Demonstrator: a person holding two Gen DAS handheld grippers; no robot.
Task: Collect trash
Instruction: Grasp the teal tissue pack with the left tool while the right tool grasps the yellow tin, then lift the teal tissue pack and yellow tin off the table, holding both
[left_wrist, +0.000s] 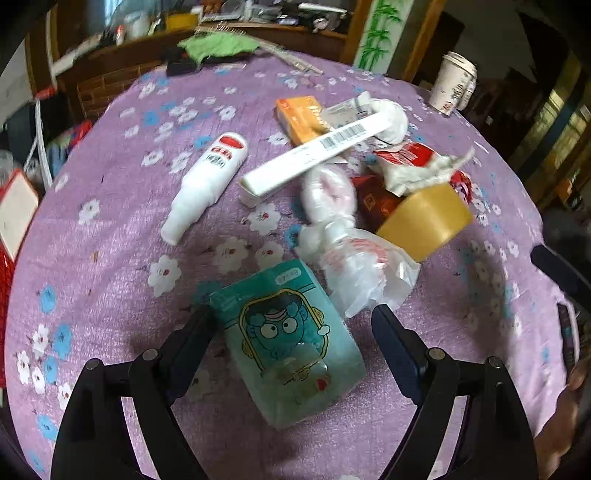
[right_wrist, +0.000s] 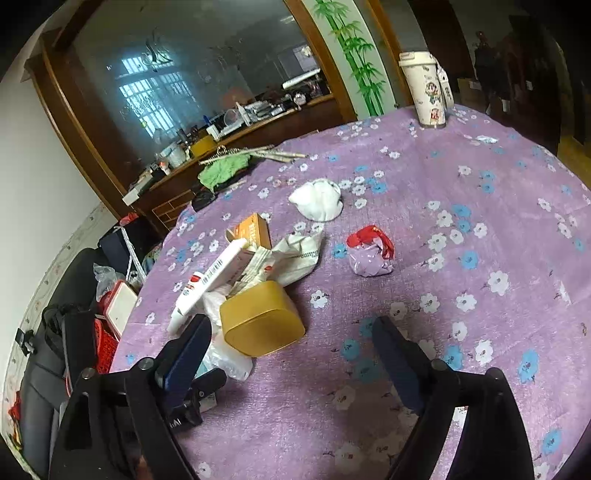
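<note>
A: From the left wrist camera, what is there?

B: The left gripper (left_wrist: 291, 321) hangs over the purple flowered tablecloth (left_wrist: 110, 229) with its jaws spread wide. A teal tissue pack (left_wrist: 291, 343) lies flat between the fingers, apart from the right one; whether the left one touches it I cannot tell.

A: And the rest of the trash?

B: Take the tissue pack as the mark. Just beyond it lies a crumpled clear plastic bag (left_wrist: 362, 269), touching its far corner. Beyond the bag, to the right, a yellow tub (left_wrist: 424, 221) lies tipped on its side. Further back, a long white box (left_wrist: 317, 155) with a barcode rests across an orange box (left_wrist: 299, 118). To the far left of the pack lies a white bottle (left_wrist: 207, 181) on its side. A paper cup (left_wrist: 452, 83) stands at the far right edge.

A: And the right wrist camera?

B: The right gripper (right_wrist: 291, 328) is parted wide too, holding nothing, only cloth between its fingers. Take the yellow tub (right_wrist: 262, 317) as the mark here: it sits just inside the left finger. Behind it the pile holds the long white box (right_wrist: 221, 266) and orange box (right_wrist: 255, 229). To its right, well apart, lies a small knotted bag (right_wrist: 369, 254) with red handles. Further back sits a white wad (right_wrist: 317, 199)
</note>
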